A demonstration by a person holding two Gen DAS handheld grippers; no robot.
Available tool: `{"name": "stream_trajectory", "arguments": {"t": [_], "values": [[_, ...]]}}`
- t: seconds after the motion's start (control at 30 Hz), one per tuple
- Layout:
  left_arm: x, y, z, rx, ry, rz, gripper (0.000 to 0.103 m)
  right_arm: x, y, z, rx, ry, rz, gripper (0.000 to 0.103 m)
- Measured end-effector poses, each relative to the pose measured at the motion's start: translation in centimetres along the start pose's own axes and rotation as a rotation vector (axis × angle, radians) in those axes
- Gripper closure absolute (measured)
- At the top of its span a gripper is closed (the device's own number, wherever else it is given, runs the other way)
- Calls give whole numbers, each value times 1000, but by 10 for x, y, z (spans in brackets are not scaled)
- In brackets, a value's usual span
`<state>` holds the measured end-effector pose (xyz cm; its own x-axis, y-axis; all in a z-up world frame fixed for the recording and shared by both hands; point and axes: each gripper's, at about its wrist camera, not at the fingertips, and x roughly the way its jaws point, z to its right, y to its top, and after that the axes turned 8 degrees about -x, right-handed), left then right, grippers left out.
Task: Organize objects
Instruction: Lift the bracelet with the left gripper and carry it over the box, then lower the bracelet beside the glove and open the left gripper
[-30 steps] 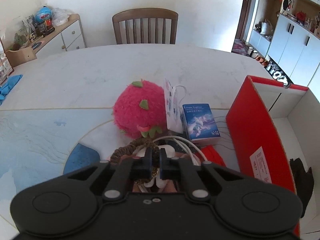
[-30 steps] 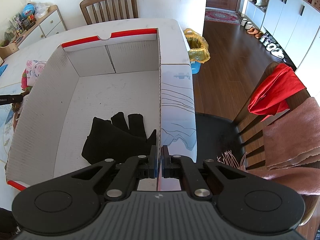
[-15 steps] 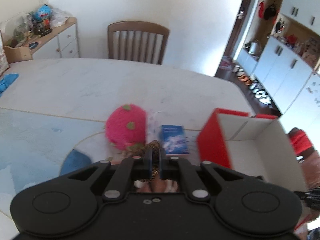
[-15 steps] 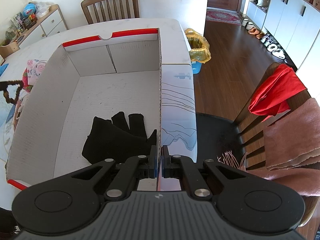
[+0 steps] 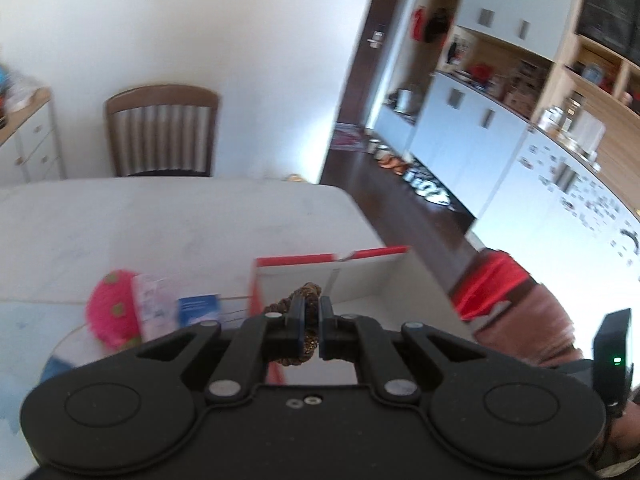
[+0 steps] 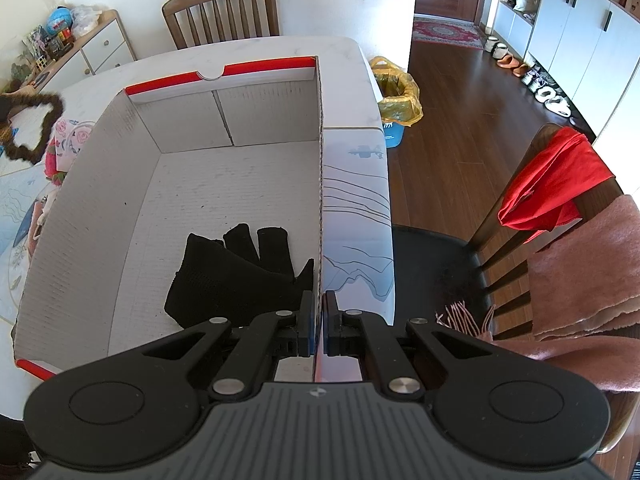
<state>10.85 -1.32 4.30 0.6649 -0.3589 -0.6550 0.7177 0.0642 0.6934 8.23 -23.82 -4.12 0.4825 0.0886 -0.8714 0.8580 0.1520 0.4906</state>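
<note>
Now the left gripper (image 5: 311, 312), pinching a brown braided loop (image 6: 34, 126), carries it beside the red-and-white cardboard box (image 6: 224, 148) holding a black glove (image 6: 236, 272), whose right wall the right gripper (image 6: 319, 312) clamps; next, likely lowering it inside.

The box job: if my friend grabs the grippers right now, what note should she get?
Left hand-held gripper: shut on the brown braided loop, held in the air beside the box's left wall.
Right hand-held gripper: shut on the box's right wall, holding the box.
In the box: only the black glove.
On the table, left of the box: the pink strawberry plush, the small blue box and a printed tag between them.
Done: glove is in, loop is picked up.
Left: probably drop the loop in the box, then the plush and the blue box.
</note>
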Motion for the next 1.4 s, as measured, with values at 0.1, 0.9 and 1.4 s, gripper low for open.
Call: {"name": "stream_trajectory", "arguments": {"t": [0.1,0.9,1.4], "values": [[11,1,19,48,-31,-17,99,0,1,0,-1,1,1,100],[129,-53,58,307,83,-229,99,3,1,1,-15,-1,7,99],[164,-66,43,262,96,-430,98,3,1,1,-14,-1,6,100]]}}
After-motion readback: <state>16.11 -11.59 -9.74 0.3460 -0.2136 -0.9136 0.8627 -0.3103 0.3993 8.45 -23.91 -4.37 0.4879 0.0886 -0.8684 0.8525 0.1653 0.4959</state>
